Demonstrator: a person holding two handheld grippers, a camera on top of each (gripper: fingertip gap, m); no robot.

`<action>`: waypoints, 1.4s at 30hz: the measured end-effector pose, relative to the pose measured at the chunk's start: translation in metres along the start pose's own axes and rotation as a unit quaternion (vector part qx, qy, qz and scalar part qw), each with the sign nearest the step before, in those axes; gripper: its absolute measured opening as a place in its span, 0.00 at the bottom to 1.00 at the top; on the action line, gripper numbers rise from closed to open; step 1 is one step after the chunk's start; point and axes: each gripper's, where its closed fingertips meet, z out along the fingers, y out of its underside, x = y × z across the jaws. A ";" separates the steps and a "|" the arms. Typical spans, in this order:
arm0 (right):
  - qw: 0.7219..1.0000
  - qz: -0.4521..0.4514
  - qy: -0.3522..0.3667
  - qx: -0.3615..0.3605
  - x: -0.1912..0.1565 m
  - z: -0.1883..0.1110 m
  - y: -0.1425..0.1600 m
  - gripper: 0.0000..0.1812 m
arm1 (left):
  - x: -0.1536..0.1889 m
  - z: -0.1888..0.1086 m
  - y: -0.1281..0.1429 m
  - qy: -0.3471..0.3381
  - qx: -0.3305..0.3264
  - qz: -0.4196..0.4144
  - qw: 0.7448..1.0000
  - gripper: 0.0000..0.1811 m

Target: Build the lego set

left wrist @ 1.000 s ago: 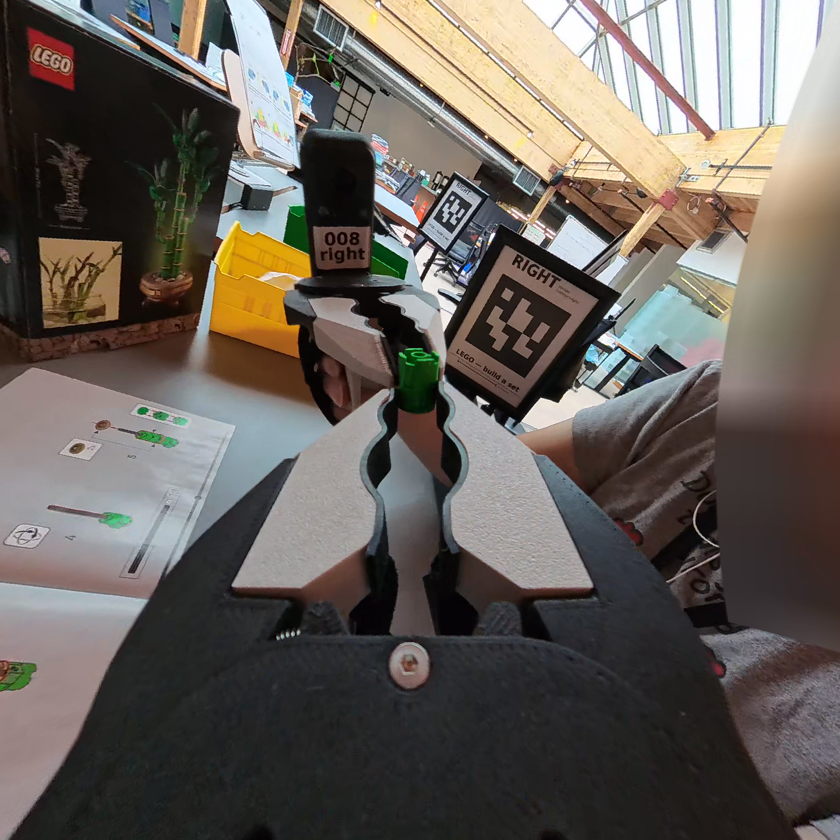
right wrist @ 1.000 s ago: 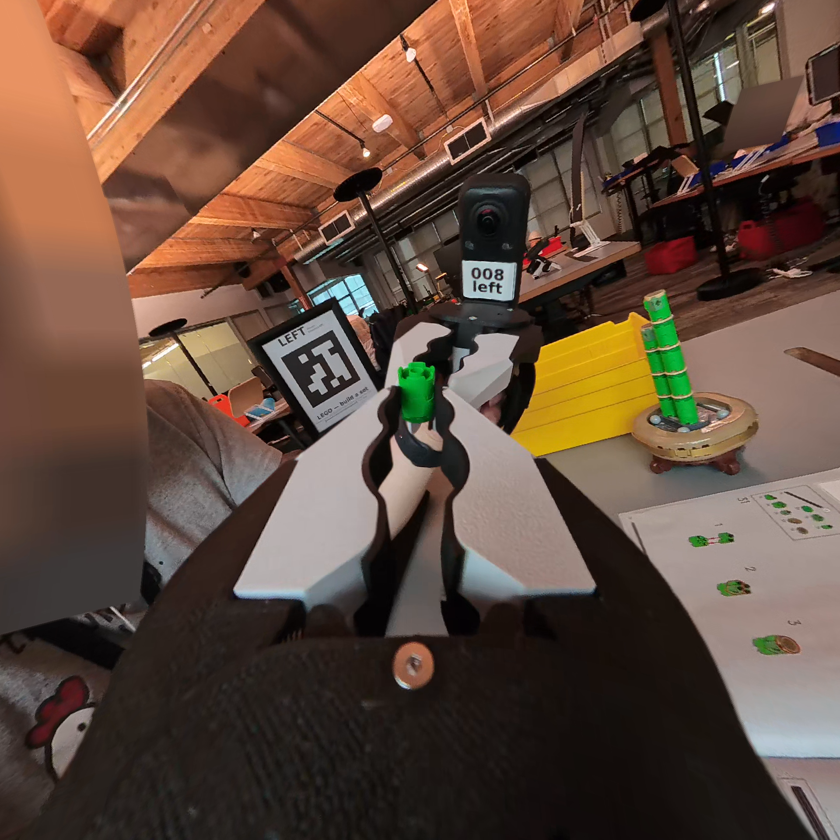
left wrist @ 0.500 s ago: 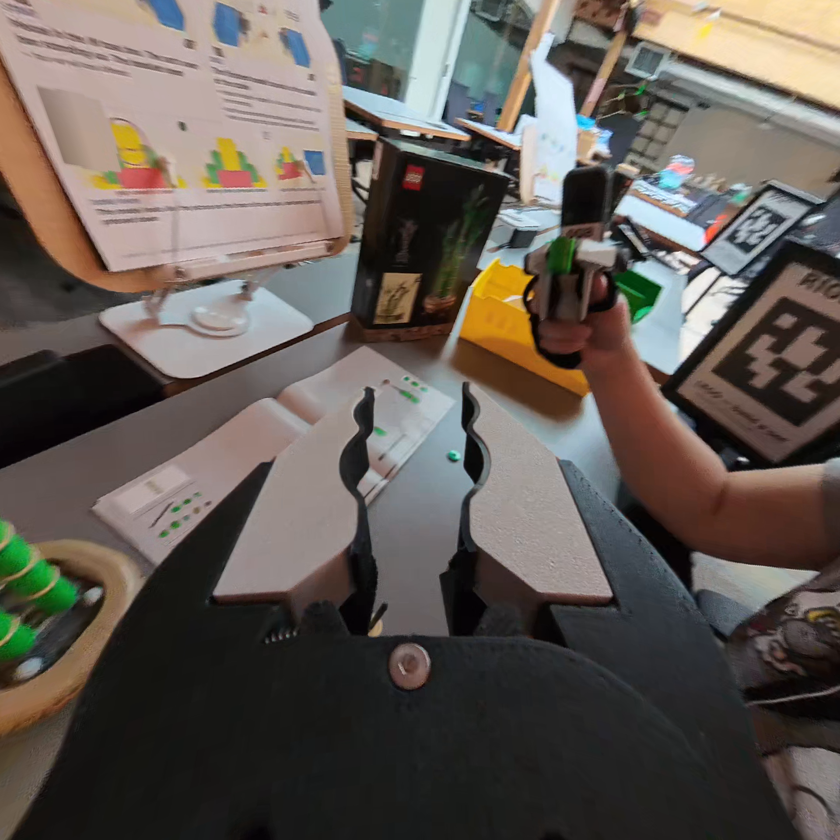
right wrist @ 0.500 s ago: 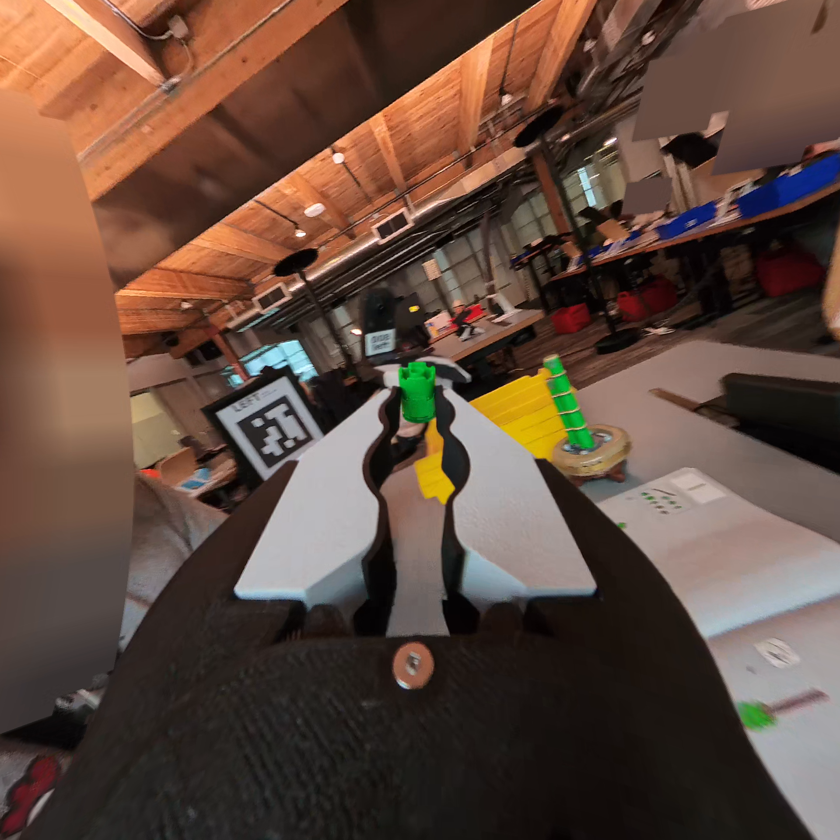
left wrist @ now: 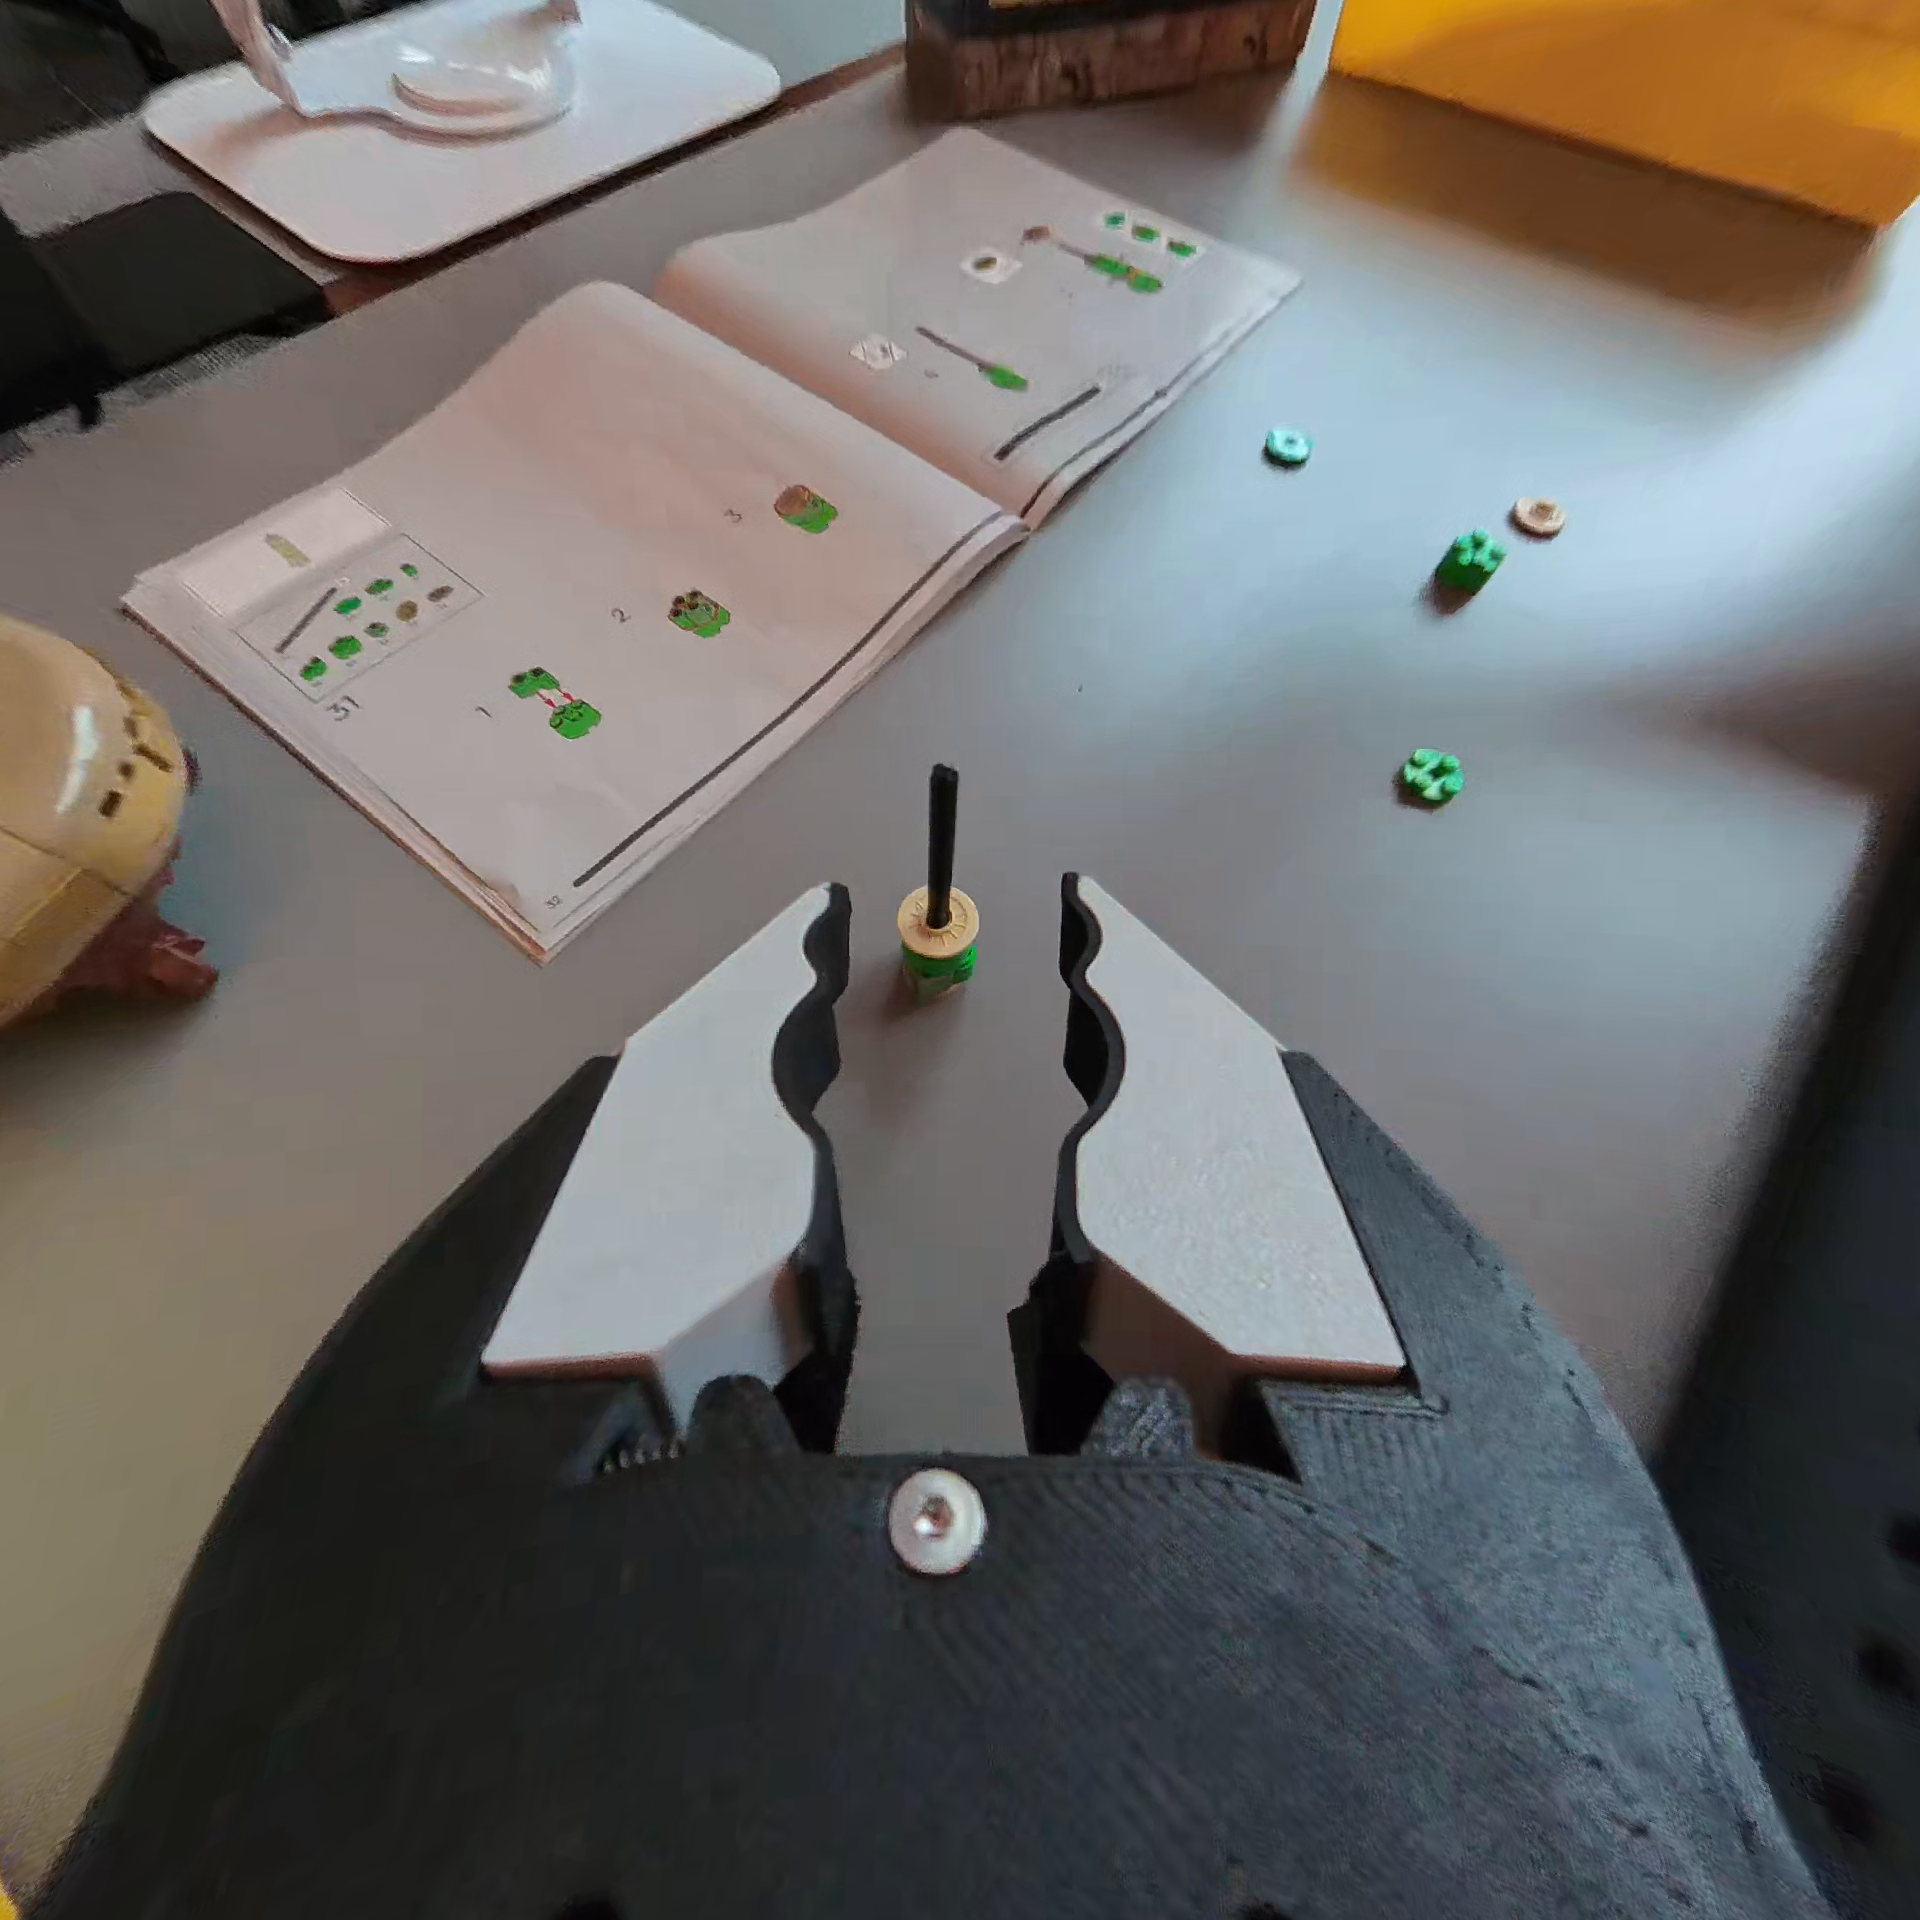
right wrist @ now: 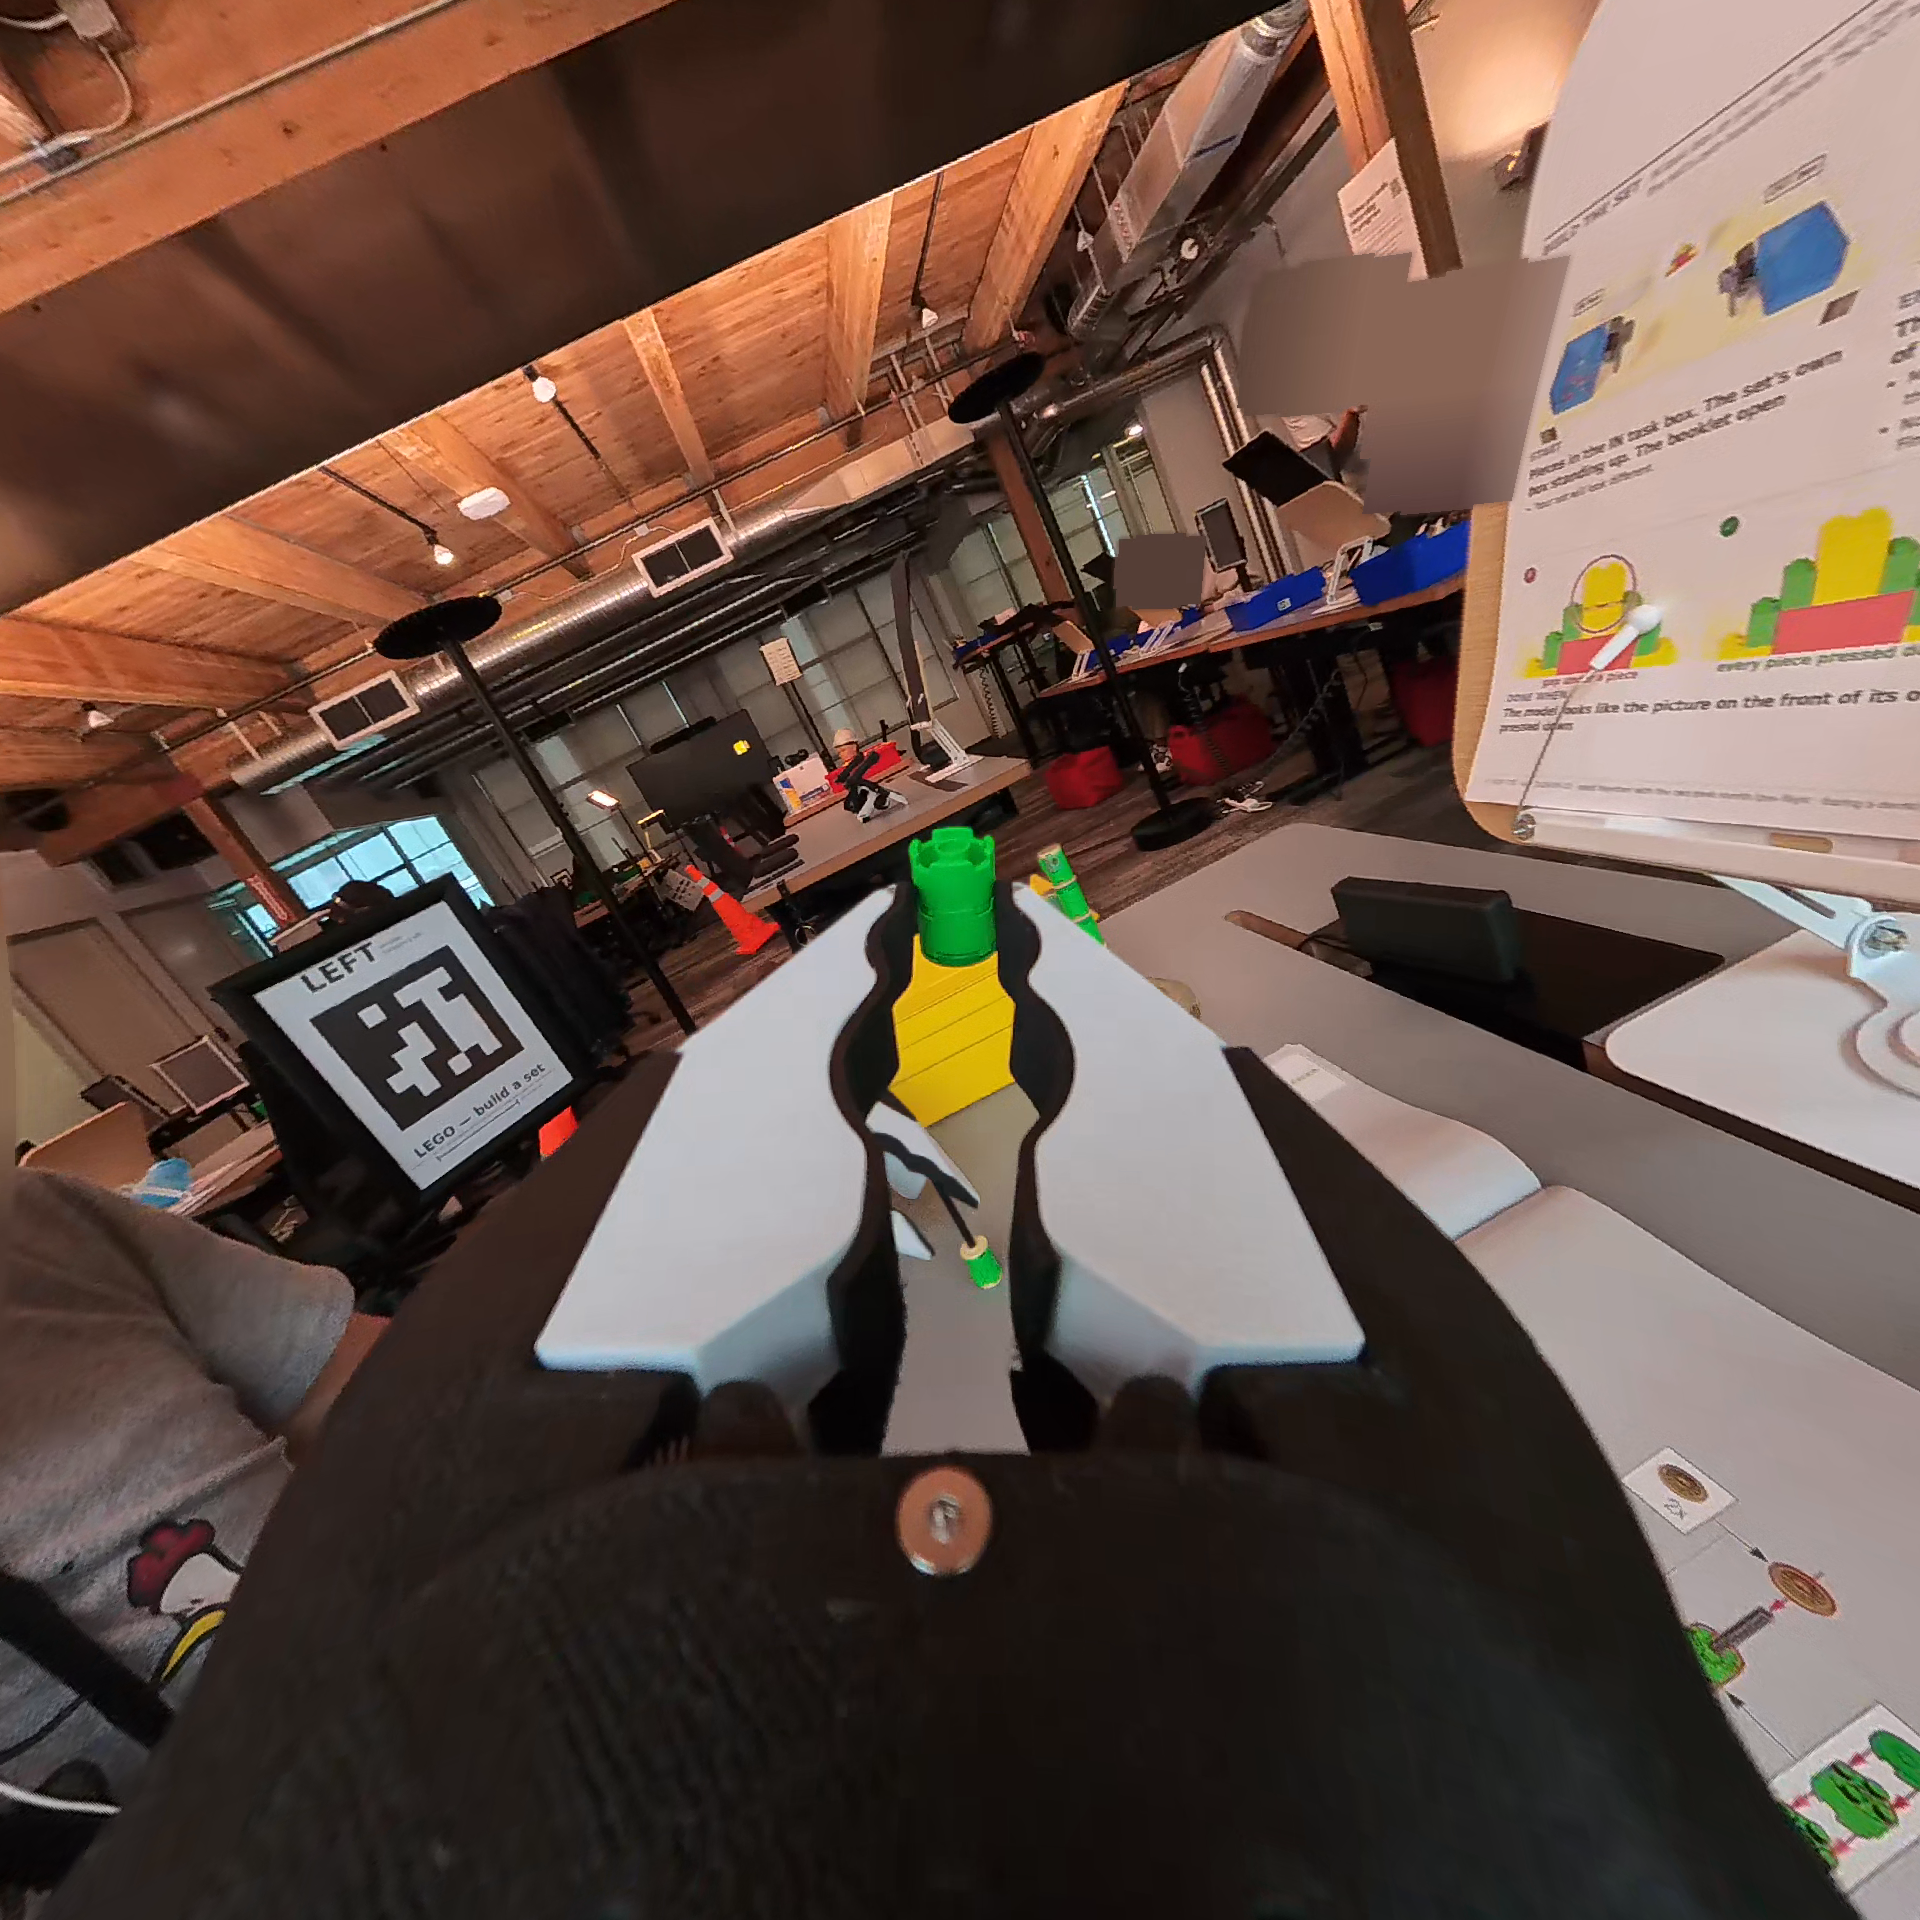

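My left gripper (left wrist: 951,891) is open and low over the grey table. Its fingertips stand on either side of a small upright assembly (left wrist: 938,935): a black axle through a tan disc on a green round brick. I cannot tell whether they touch it. My right gripper (right wrist: 951,914) is shut on a green round brick stack (right wrist: 951,899), held up in the air. In the right wrist view the axle assembly (right wrist: 977,1262) shows on the table between my fingers, with the left gripper's white fingertips (right wrist: 904,1174) beside it.
An open instruction booklet (left wrist: 727,520) lies left of the assembly. Loose pieces lie to the right: a teal round plate (left wrist: 1288,447), a tan disc (left wrist: 1538,516), a green brick (left wrist: 1470,561), a green plate (left wrist: 1432,774). The tan model base (left wrist: 62,831) is at left, a yellow bin (left wrist: 1662,104) behind. One gripper's finger ends stand about 35 centimeters off the other's.
My left gripper has let go of the green stack, opened, swung away from the right gripper and come down around the axle assembly. The right gripper still holds the green stack and has turned right.
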 end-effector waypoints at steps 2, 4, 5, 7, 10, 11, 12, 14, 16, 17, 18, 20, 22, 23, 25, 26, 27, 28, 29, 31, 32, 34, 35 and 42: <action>1.000 -0.010 0.003 -0.005 -0.002 0.000 0.000 0.08 | -0.001 0.008 0.006 0.011 -0.008 -0.005 1.000 0.22; 1.000 -0.016 0.009 -0.005 -0.002 -0.004 -0.002 0.08 | 0.000 0.012 0.010 0.018 -0.004 -0.013 1.000 0.21; 1.000 -0.016 0.012 -0.002 -0.001 -0.006 -0.004 0.08 | 0.000 0.013 0.012 0.016 -0.007 -0.010 1.000 0.21; 1.000 -0.015 0.017 0.005 0.001 -0.011 -0.007 0.08 | 0.000 0.015 0.018 0.010 -0.019 0.003 1.000 0.21; 1.000 -0.012 0.024 0.016 0.004 -0.017 -0.011 0.08 | -0.002 0.020 0.024 -0.002 -0.038 0.009 0.999 0.18; 0.999 -0.011 0.025 0.020 0.005 -0.019 -0.012 0.08 | -0.004 0.022 0.025 -0.008 -0.041 0.009 0.999 0.16; 0.999 -0.010 0.027 0.023 0.006 -0.021 -0.013 0.08 | -0.004 0.022 0.024 -0.008 -0.041 0.008 0.999 0.15; 0.999 -0.011 0.028 0.026 0.005 -0.023 -0.015 0.08 | -0.003 0.022 0.024 -0.001 -0.040 0.007 0.999 0.13; 0.999 -0.013 0.030 0.025 0.006 -0.024 -0.015 0.08 | -0.003 0.023 0.023 0.002 -0.040 0.007 0.999 0.13; 0.999 -0.012 0.032 0.024 0.007 -0.025 -0.015 0.08 | -0.002 0.023 0.024 0.002 -0.042 0.009 0.999 0.12; 0.999 -0.012 0.033 0.023 0.008 -0.025 -0.014 0.08 | -0.002 0.023 0.024 0.001 -0.044 0.012 0.999 0.10; 0.999 -0.010 0.034 0.022 0.009 -0.025 -0.013 0.08 | -0.002 0.024 0.024 -0.004 -0.045 0.018 0.999 0.09; 0.999 -0.008 0.034 0.021 0.010 -0.025 -0.013 0.08 | -0.002 0.024 0.024 -0.006 -0.045 0.020 0.999 0.09; 0.999 -0.008 0.034 0.021 0.010 -0.025 -0.013 0.08 | -0.002 0.024 0.024 -0.006 -0.045 0.022 0.999 0.08; 0.999 -0.009 0.035 0.022 0.010 -0.027 -0.013 0.08 | -0.001 0.024 0.023 -0.007 -0.042 0.022 0.999 0.08; 0.999 -0.009 0.038 0.022 0.011 -0.027 -0.013 0.08 | 0.000 0.023 0.021 -0.005 -0.039 0.020 0.999 0.08; 0.999 -0.009 0.041 0.021 0.012 -0.028 -0.013 0.08 | 0.001 0.023 0.020 -0.002 -0.035 0.016 0.999 0.08; 0.999 -0.010 0.044 0.019 0.013 -0.029 -0.013 0.08 | 0.002 0.023 0.018 0.002 -0.033 0.011 0.999 0.08; 0.999 -0.010 0.047 0.018 0.014 -0.030 -0.013 0.08 | 0.004 0.023 0.016 0.007 -0.031 0.006 0.999 0.08; 0.999 -0.008 0.051 0.016 0.017 -0.032 -0.012 0.08 | 0.009 0.024 0.008 0.016 -0.025 0.000 1.000 0.08; 0.998 -0.005 0.053 0.016 0.018 -0.033 -0.011 0.08 | 0.012 0.025 0.003 0.021 -0.023 -0.001 1.000 0.08; 0.998 -0.001 0.054 0.015 0.020 -0.034 -0.010 0.08 | 0.019 0.028 -0.010 0.033 -0.018 0.001 0.999 0.08; 0.998 0.000 0.054 0.015 0.021 -0.035 -0.010 0.08 | 0.023 0.031 -0.019 0.042 -0.014 0.001 0.999 0.08; 0.998 0.006 0.062 0.015 0.027 -0.038 -0.009 0.08 | 0.054 0.047 -0.125 0.136 0.044 0.014 0.990 0.08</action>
